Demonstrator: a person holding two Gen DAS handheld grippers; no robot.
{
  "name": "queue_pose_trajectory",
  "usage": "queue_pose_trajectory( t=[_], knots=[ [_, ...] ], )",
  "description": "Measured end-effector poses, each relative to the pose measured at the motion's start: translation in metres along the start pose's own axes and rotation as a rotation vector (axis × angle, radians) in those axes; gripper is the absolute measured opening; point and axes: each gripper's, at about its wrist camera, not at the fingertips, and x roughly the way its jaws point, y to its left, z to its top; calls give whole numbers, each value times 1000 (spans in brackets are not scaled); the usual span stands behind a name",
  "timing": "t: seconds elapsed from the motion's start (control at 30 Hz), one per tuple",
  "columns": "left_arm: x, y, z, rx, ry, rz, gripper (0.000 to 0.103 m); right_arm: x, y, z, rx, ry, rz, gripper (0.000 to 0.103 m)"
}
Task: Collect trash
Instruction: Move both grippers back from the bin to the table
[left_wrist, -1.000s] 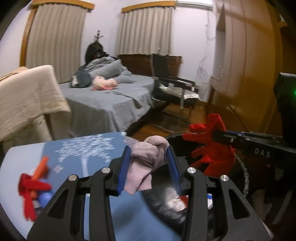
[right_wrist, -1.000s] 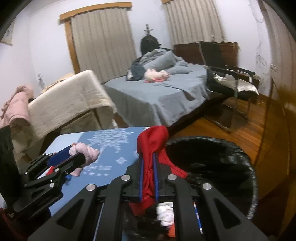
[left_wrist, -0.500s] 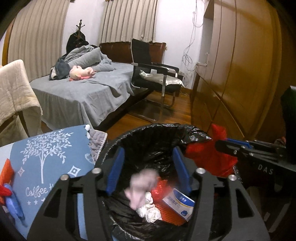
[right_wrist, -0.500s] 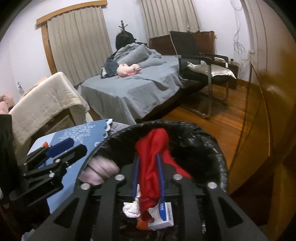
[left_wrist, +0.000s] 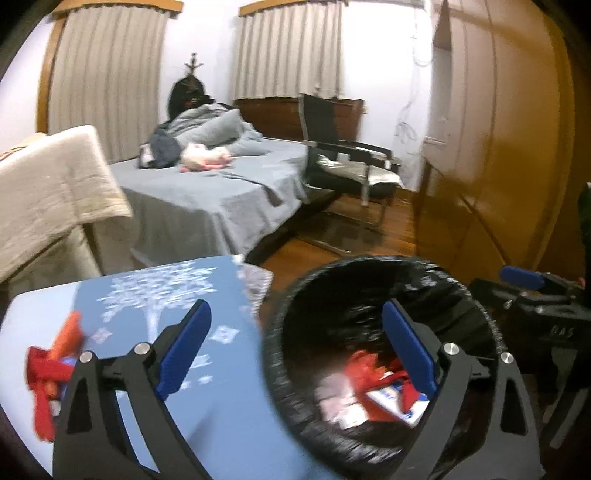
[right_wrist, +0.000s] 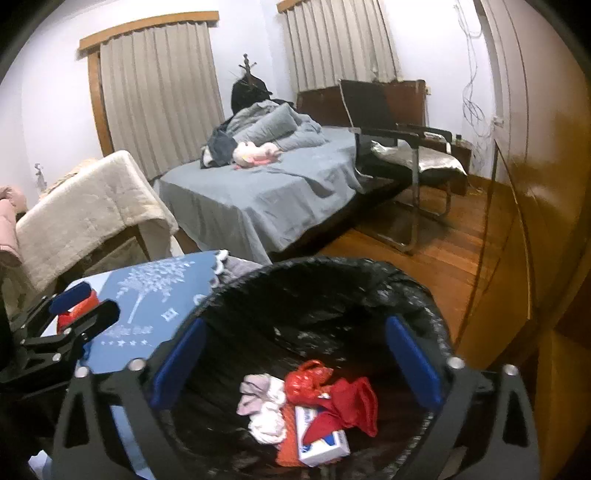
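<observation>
Right tongs (right_wrist: 295, 354) spread wide & still opening, nothing btwn them, hanging over the bin (right_wrist: 406, 284). Left tongs (left_wrist: 295, 343) also opening, empty, straddling the bin's (left_wrist: 280, 332) rim w/ one finger over the table (left_wrist: 229, 387). In the bin: red cloth (right_wrist: 351, 402), pink-white cloth (right_wrist: 264, 406), red bag (right_wrist: 308, 380), small white-blue box (right_wrist: 325, 446). On the table, far side from the bin: more red scraps (left_wrist: 44, 376). Bed (right_wrist: 266, 192) & chair (right_wrist: 399, 136) beyond the bin.
</observation>
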Motion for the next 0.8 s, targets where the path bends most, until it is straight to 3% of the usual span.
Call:
queue_pose_trajectory(
  t=[0.37, 0.8],
  knots=[
    [-59, 87, -33, -79, 1, 227, 93, 17, 79, -2, -47, 16, 133, 97],
    [-88, 196, -63, -203, 16, 431, 92, 53, 192, -24, -186, 58, 274, 97]
  ],
)
